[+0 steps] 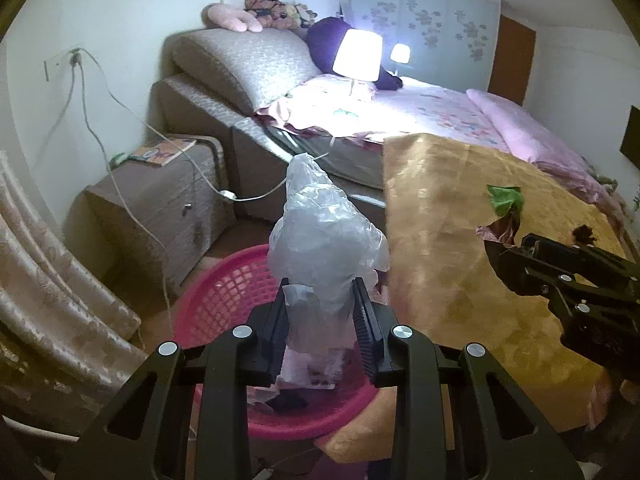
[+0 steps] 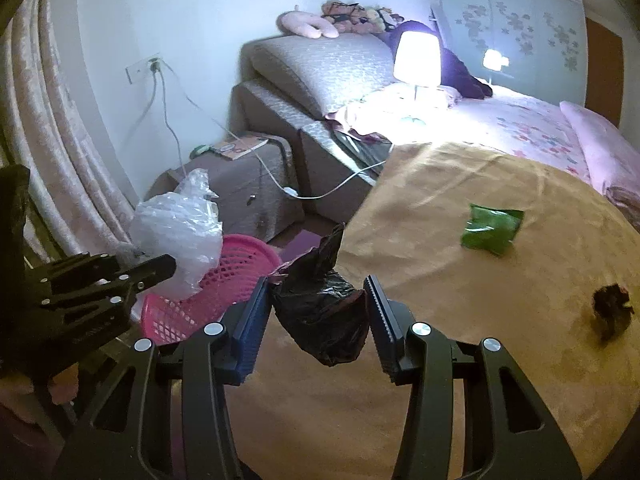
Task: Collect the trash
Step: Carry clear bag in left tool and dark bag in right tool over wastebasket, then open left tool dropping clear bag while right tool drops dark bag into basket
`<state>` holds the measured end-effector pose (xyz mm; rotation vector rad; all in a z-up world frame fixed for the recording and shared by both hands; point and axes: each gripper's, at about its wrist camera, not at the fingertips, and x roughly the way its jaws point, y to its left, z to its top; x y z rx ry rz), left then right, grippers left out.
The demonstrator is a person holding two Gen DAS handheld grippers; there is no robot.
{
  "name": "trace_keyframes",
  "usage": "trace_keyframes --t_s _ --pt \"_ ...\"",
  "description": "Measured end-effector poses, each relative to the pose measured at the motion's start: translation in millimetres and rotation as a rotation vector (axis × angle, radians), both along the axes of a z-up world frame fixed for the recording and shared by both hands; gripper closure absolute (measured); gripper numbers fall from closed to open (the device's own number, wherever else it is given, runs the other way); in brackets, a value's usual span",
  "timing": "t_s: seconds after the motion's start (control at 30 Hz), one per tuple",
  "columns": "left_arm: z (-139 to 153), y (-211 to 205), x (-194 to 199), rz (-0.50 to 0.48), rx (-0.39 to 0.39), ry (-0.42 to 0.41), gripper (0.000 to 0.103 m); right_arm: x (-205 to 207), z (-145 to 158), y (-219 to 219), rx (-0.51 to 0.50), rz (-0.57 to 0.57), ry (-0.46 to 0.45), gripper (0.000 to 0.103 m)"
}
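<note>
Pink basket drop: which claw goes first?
Left. Its claw holds the clear plastic bag right over the pink basket; the right claw, holding the black bag, is above the tan blanket.

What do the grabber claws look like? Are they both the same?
Both are black, with angular frames with cut-out slots and shiny round silver bolts. Each left gripper finger is flat with black ridged pads. The right gripper matches, but one ridged pad looks blue. No cables or sleeves show.

One pink basket [image 1: 224,300], four trash pieces, perhaps two lamps [image 1: 357,55].
</note>
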<state>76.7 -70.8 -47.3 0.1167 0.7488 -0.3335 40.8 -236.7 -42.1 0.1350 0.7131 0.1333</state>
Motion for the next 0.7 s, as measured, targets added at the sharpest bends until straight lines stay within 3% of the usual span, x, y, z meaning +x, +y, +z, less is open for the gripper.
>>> trace_keyframes --t_s 0.7 --pt "-24.5 26.3 28.3 0.094 0.033 0.073 0.074 51.7 -12.4 58.4 0.029 0.128 0.071 0.057"
